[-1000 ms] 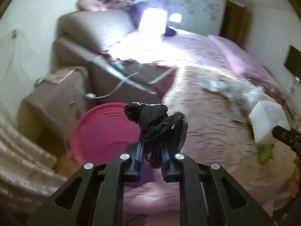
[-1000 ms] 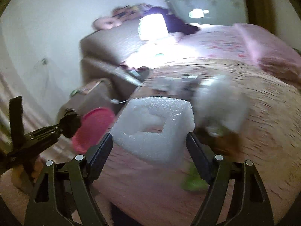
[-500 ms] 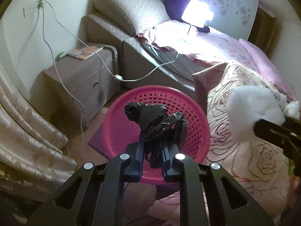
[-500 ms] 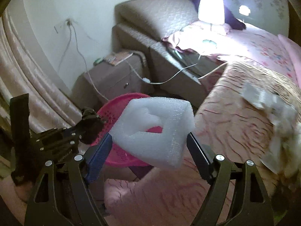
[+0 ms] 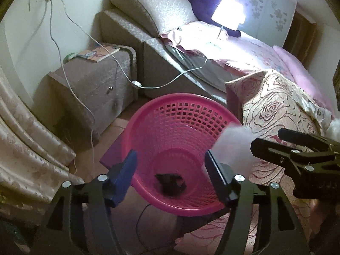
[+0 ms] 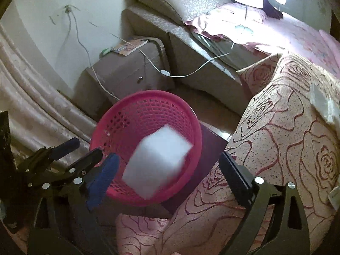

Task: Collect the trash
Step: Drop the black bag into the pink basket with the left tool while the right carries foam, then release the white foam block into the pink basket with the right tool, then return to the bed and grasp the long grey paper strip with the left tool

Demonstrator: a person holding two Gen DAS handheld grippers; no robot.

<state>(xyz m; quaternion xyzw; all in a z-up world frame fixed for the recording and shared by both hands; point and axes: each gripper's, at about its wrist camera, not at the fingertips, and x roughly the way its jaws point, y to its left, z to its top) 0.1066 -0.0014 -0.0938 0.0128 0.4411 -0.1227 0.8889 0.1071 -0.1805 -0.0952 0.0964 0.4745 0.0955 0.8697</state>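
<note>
A pink plastic basket (image 5: 182,114) stands on the floor beside the bed; it also shows in the right wrist view (image 6: 119,119). A crumpled black bag (image 5: 171,183) lies at its bottom. My left gripper (image 5: 170,170) is open and empty above the basket. My right gripper (image 6: 170,172) is open; a white foam block (image 6: 158,162), blurred, is in the air between its fingers above the basket, free of them. The block also shows in the left wrist view (image 5: 233,146) by the basket's right rim.
A rose-patterned bedspread (image 6: 286,127) covers the bed at right, with white scraps (image 6: 323,104) on it. A brown nightstand (image 5: 93,80) with a book, a white cable (image 5: 85,104), a curtain (image 5: 23,148) at left, a lit lamp (image 5: 229,14) behind.
Both grippers swung from over the bed to the basket and opened. The black bag dropped into the basket. The foam block left the right gripper and is falling.
</note>
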